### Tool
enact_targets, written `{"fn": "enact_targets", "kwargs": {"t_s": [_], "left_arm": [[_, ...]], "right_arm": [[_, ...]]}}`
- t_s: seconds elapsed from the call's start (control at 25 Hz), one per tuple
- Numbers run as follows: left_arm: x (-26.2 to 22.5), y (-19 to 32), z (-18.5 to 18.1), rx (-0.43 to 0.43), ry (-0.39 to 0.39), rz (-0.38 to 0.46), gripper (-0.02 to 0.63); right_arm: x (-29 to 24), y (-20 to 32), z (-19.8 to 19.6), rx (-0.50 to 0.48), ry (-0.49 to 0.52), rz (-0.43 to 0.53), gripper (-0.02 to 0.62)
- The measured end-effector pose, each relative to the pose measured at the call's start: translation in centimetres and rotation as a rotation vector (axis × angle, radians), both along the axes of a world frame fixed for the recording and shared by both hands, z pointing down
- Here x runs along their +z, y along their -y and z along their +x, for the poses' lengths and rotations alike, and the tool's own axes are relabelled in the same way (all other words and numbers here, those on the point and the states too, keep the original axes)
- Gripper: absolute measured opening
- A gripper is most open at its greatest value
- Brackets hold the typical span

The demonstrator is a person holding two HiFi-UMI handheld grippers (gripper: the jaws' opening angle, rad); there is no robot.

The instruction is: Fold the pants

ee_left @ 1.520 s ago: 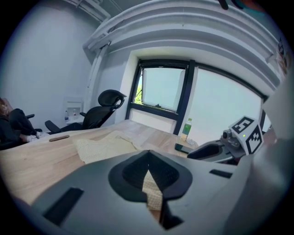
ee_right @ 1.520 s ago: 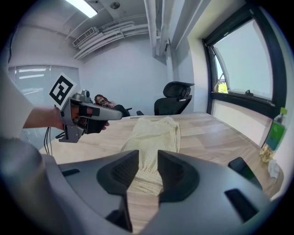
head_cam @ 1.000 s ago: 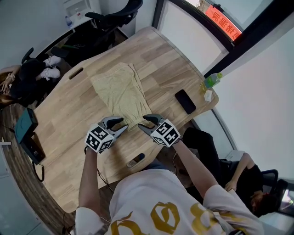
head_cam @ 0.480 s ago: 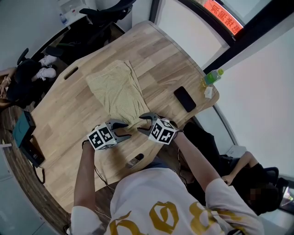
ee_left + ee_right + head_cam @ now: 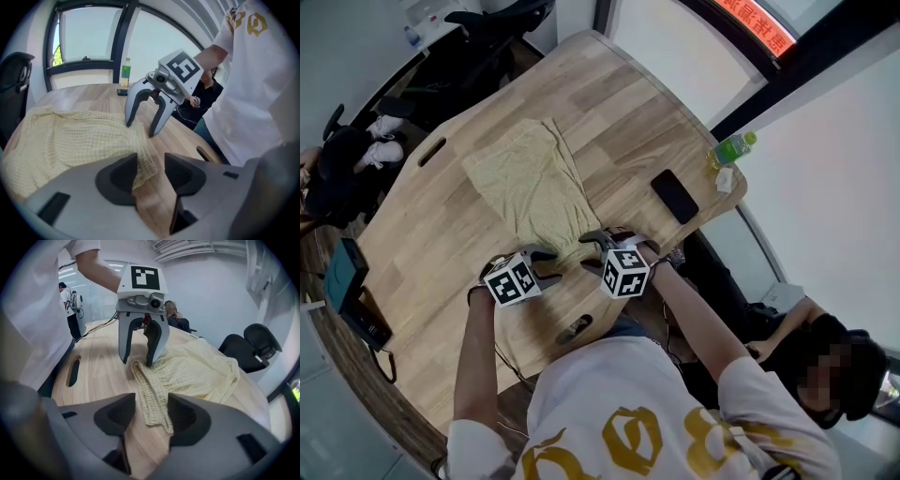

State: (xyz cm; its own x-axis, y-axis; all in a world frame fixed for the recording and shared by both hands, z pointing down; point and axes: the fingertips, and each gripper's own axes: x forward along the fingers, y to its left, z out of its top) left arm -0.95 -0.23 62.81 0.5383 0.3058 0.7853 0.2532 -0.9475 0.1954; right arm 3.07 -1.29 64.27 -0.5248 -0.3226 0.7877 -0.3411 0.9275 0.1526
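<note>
Nearest the viewer, the left gripper and the right gripper are held side by side over the near edge of the table, both tilted down and facing each other across the near end of the pants. Both are released. Their jaws have just been opening and now stand wide apart, and no pad presses on the cloth.

In the left gripper view, the near left corner of the pants lies on the wood between the jaws of the left gripper, against the left-hand pad. In the right gripper view, the ribbed near edge of the pants runs between the jaws of the right gripper, closer to the right-hand pad.

From this edge the pants stretch away across the table, flat, with the long axis running from near right to far left and the wider end farthest off. Neither gripper is the nearer, as each sits at its own corner.

To the right lie a phone and, farther off, a bottle, both well apart from the cloth.

Judged from this layout, the fold will carry the near end away along that axis.
</note>
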Motion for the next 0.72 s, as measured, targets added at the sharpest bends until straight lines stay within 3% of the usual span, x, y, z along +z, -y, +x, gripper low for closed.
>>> {"fn": "enact_targets", "kwargs": {"t_s": [0.16,0.48,0.64,0.72], "left_arm": [[1.1,0.3,-0.1,0.0,0.029,0.021,0.143],[1.5,0.3,0.0,0.009,0.011,-0.008,0.144],[1.6,0.8,0.2,-0.03,-0.006,-0.035,0.119],[1.6,1.0,0.3,-0.05,-0.022,-0.046,0.114]], "right_arm": [[0.5,-0.1,-0.1,-0.041,-0.027,0.011,0.206],[0.4,-0.1,0.0,-0.047,0.036,0.009,0.209],[0.4,0.2,0.1,-0.032,0.049,0.007,0.21],[0.4,0.4,0.2,-0.015,0.055,0.013,0.181]]}}
